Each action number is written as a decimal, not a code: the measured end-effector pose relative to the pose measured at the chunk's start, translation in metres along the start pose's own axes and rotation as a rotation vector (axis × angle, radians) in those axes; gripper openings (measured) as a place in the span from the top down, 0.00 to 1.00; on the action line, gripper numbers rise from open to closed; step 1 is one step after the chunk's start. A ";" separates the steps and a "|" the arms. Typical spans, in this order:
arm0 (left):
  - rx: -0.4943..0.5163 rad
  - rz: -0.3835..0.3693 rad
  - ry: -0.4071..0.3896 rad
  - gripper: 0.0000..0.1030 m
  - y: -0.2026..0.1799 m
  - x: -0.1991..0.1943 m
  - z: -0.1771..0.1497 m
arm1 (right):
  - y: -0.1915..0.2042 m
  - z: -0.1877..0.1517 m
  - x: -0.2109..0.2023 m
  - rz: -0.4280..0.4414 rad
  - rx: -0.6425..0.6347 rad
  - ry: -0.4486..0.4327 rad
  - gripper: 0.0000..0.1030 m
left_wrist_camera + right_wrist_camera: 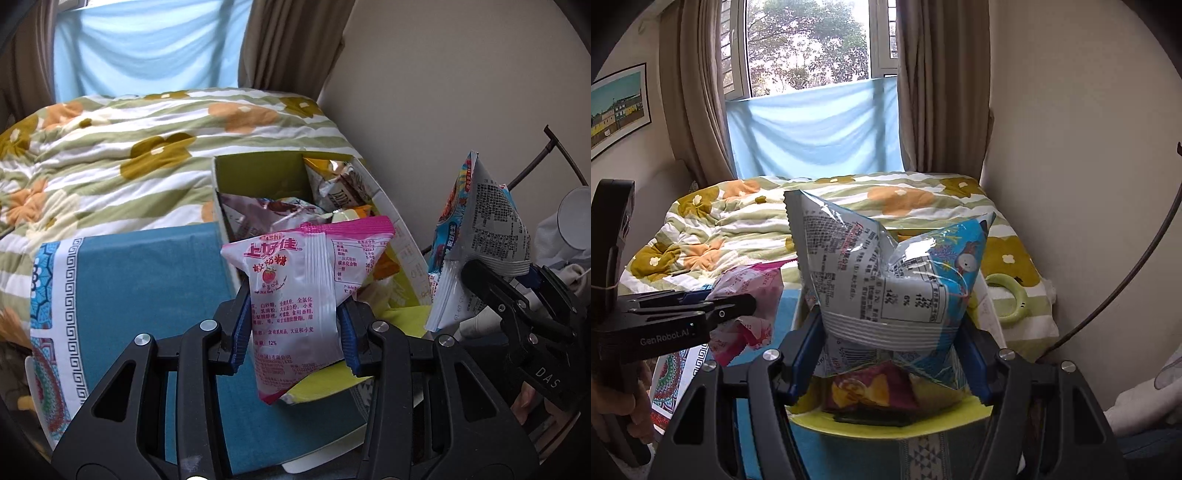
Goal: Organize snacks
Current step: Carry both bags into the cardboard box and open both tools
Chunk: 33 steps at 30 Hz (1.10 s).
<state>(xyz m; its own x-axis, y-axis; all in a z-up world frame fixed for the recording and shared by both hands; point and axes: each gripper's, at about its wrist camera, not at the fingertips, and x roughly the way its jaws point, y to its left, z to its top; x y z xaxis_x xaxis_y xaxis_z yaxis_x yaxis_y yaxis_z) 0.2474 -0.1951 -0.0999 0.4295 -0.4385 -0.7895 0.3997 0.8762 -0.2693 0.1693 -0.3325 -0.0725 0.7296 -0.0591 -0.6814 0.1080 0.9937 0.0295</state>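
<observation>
Left tool [295, 332] clamping pink packet [295, 288], right tool [890, 354] clamping blue packet [886, 280]; box [402, 236] at 12 o'clock, nearer left.

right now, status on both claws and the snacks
Left claw shut on pink pack. Right claw shut on blue pack. Both above snack box, nothing in the way.

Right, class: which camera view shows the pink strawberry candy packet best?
The left wrist view: the pink packet faces the camera, clamped in the left claw, its print readable. The right wrist view shows it only side-on at the left edge, partly hidden by that claw.
</observation>
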 end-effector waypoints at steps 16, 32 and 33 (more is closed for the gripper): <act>-0.036 0.162 0.035 0.01 -0.044 0.027 -0.024 | -0.074 -0.016 0.014 0.075 0.026 0.060 0.40; -0.186 0.231 0.012 0.01 0.010 0.002 -0.042 | -0.070 -0.033 0.055 0.191 0.054 0.111 0.18; -0.188 0.234 0.016 0.01 0.011 0.002 -0.044 | -0.070 -0.036 0.059 0.191 0.064 0.111 0.13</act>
<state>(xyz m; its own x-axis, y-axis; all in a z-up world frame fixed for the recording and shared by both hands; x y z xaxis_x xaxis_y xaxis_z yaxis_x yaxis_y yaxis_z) 0.2168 -0.1773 -0.1288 0.4788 -0.2186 -0.8503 0.1343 0.9753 -0.1751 0.1804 -0.4022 -0.1406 0.6628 0.1442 -0.7348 0.0202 0.9775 0.2100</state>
